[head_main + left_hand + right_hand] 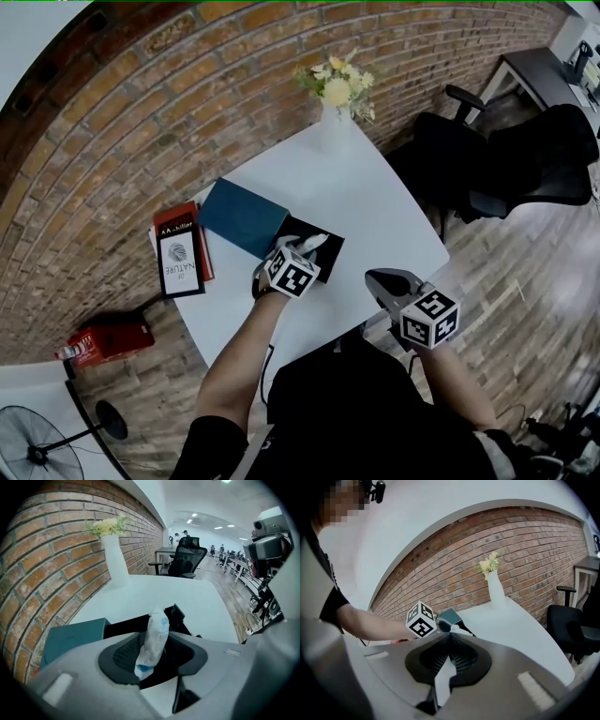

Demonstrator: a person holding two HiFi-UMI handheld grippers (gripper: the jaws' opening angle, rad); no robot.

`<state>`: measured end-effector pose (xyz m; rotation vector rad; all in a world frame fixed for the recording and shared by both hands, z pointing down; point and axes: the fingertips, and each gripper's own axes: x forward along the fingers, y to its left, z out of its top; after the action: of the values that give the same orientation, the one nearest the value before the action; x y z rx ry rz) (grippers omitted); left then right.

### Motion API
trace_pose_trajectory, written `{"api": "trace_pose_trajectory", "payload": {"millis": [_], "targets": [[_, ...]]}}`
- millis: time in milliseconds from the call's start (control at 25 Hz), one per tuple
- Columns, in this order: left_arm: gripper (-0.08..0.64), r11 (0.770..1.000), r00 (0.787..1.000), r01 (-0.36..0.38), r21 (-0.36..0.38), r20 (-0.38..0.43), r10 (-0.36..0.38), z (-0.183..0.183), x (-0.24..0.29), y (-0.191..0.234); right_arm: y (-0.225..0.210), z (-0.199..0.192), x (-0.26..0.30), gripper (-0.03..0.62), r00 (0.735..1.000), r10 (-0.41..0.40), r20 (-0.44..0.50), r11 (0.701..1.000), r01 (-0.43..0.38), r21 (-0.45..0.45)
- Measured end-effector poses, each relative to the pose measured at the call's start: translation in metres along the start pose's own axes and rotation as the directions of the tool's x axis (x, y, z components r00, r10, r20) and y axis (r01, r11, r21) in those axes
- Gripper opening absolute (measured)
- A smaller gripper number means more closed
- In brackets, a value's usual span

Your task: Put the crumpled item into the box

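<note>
The crumpled item (pixel 153 639), a white wrapper with blue print, stands upright between the jaws of my left gripper (pixel 159 637). It leans on the left pad, and the right jaw stands apart from it, so the gripper is open. Below it lies the black box (pixel 180 616), with its teal lid (pixel 70 637) beside it. In the head view the left gripper (pixel 298 251) hovers over the black box (pixel 328 258), and the crumpled item (pixel 311 243) shows white at its tip. My right gripper (pixel 375 278) (pixel 450 637) waits near the table's front edge, shut and empty.
A white vase of flowers (pixel 335 127) stands at the far end of the white table (pixel 375 206). Books (pixel 180 253) lie at the table's left edge next to the teal lid (pixel 242 217). Black office chairs (pixel 506 169) stand to the right. A red case (pixel 108 337) sits on the floor.
</note>
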<state>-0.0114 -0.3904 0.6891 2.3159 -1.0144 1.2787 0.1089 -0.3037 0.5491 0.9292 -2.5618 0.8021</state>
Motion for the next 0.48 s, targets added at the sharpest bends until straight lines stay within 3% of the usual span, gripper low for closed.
{"api": "trace_pose_trajectory", "payload": {"millis": [120,240,360,480], "targets": [[0.217,0.999,1.0,0.026,0.019,-0.006,-0.026,0.0,-0.005,-0.008,-0.002,0.004,-0.001,0.002,1.0,-0.004,0.012,1.0,0.004,0.012],[0.219,0.998,0.998,0.064,0.022,-0.008,-0.064,0.001,-0.012,-0.013,-0.003,0.013,0.003,0.001,1.0,0.004,0.023,1.0,-0.004,0.004],[0.219,0.992,0.99,0.126,0.003,0.055,-0.126,0.012,-0.027,-0.021,0.0,0.025,0.009,0.0,0.999,0.021,0.036,1.0,-0.02,-0.017],[0.219,0.991,0.987,0.132,0.013,0.092,-0.132,0.019,-0.043,-0.02,0.004,0.037,0.018,0.0,0.998,0.045,0.045,0.998,-0.043,-0.035]]}}
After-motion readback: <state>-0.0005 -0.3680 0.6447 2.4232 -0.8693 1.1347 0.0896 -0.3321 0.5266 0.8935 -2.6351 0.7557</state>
